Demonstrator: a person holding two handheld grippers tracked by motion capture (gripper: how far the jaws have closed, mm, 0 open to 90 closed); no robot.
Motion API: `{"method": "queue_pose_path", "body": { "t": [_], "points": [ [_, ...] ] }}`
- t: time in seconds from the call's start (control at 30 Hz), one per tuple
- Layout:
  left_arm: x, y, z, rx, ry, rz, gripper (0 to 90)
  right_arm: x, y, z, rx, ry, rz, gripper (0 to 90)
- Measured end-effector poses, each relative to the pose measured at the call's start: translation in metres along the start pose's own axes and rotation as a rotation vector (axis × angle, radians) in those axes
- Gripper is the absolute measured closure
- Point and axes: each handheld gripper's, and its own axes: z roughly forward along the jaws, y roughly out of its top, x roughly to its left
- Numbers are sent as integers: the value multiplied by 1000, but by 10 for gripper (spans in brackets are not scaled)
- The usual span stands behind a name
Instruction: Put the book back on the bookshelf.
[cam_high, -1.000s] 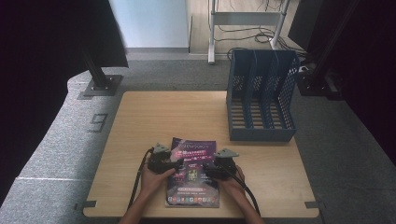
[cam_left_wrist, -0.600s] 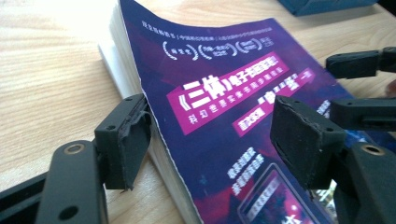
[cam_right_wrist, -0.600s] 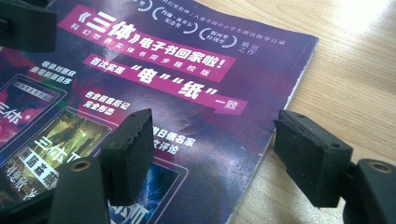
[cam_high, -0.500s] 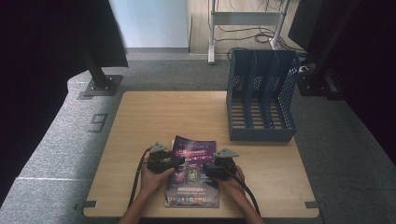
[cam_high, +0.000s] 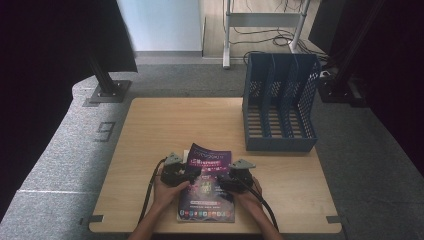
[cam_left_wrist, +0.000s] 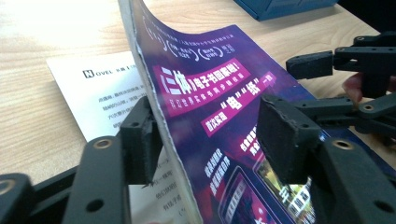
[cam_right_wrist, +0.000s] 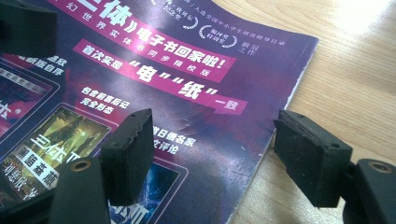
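A purple magazine (cam_high: 207, 192) lies near the table's front edge. Its left side (cam_left_wrist: 210, 93) is curled up off a white inner page (cam_left_wrist: 98, 93). My left gripper (cam_high: 192, 172) straddles that raised edge (cam_left_wrist: 212, 137). Its jaws have just been closing. One pad (cam_left_wrist: 140, 140) touches the underside and the other pad (cam_left_wrist: 285, 135) stands clear of the cover. My right gripper (cam_high: 222, 181) is open over the magazine's right edge (cam_right_wrist: 219, 154), with one jaw above the cover (cam_right_wrist: 163, 70) and the other above bare wood. It also shows in the left gripper view (cam_left_wrist: 303, 86).
A blue slotted file rack (cam_high: 280, 107) stands upright at the back right of the wooden table (cam_high: 175, 125). Grey carpet and black stand feet surround the table.
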Motion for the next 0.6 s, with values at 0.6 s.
{"method": "queue_pose_path", "body": {
  "t": [0.6],
  "points": [
    [8, 16, 18, 85, 12, 25, 535, 0, 0, 0, -1, -2, -8, 286]
  ]
}}
